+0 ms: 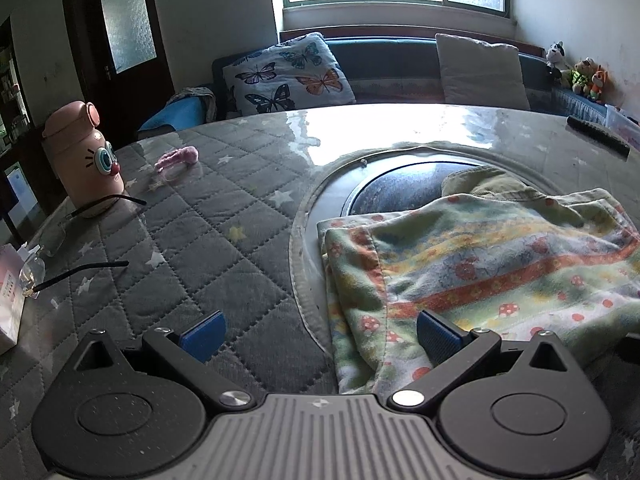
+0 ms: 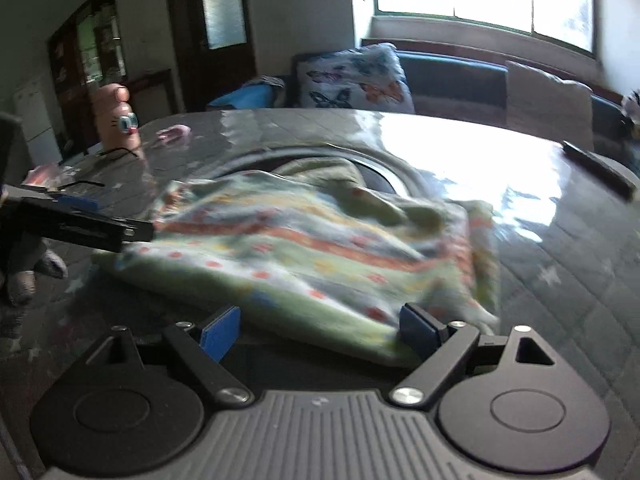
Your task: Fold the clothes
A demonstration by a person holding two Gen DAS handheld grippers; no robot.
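Observation:
A folded garment [image 1: 480, 272] with green, orange and blue patterned bands lies on the round table, partly over its central glass disc [image 1: 400, 184]. My left gripper [image 1: 320, 338] stands open at the garment's left edge, its right pad over the cloth and its left pad over the quilted cover. In the right wrist view the same garment [image 2: 312, 248] lies blurred straight ahead. My right gripper [image 2: 320, 334] is open at its near edge, nothing pressed between the pads. The left gripper's finger [image 2: 80, 228] shows at the left of that view.
A pink cartoon bottle [image 1: 84, 156], a pink hair tie [image 1: 178, 160], glasses [image 1: 60, 236] and a small box [image 1: 12, 304] sit on the table's left side. A dark remote [image 1: 598, 136] lies far right. A sofa with cushions [image 1: 288, 72] runs behind the table.

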